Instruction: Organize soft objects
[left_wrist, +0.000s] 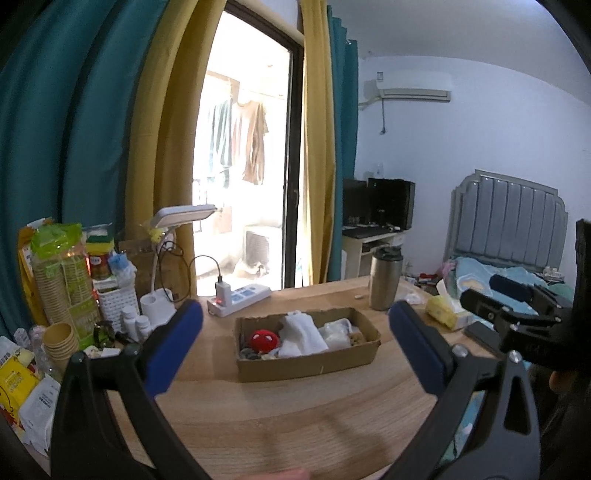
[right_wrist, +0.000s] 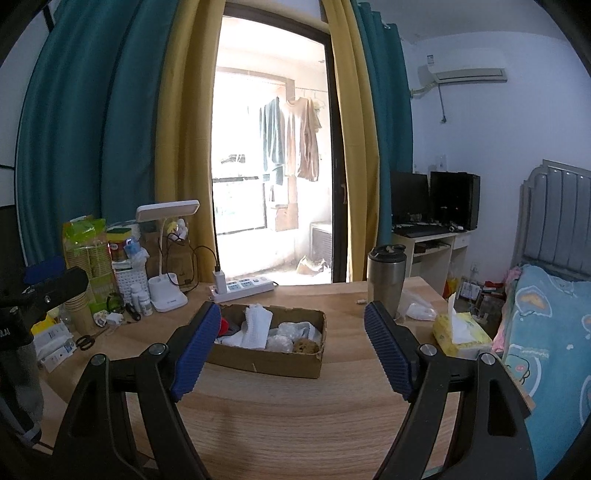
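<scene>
A shallow cardboard box (left_wrist: 310, 363) sits mid-table; it also shows in the right wrist view (right_wrist: 280, 362). In it lie a red plush ball (left_wrist: 263, 340), a folded white cloth (left_wrist: 303, 332), crumpled white soft items (left_wrist: 338, 331) and a brown sponge-like lump (right_wrist: 306, 346). My left gripper (left_wrist: 295, 317) is open and empty, held above the table in front of the box. My right gripper (right_wrist: 290, 314) is open and empty, also in front of the box. The right gripper's body shows at the right edge of the left wrist view (left_wrist: 517, 314).
Wooden table (right_wrist: 295, 413). Steel tumbler (right_wrist: 386, 282) behind the box. Yellow tissue pack (right_wrist: 461, 334) at the right edge. Power strip (right_wrist: 243, 286), white desk lamp (right_wrist: 168, 291), paper cups (left_wrist: 61, 339), bottles and scissors (right_wrist: 86, 339) on the left. Bed (right_wrist: 546, 332) at right.
</scene>
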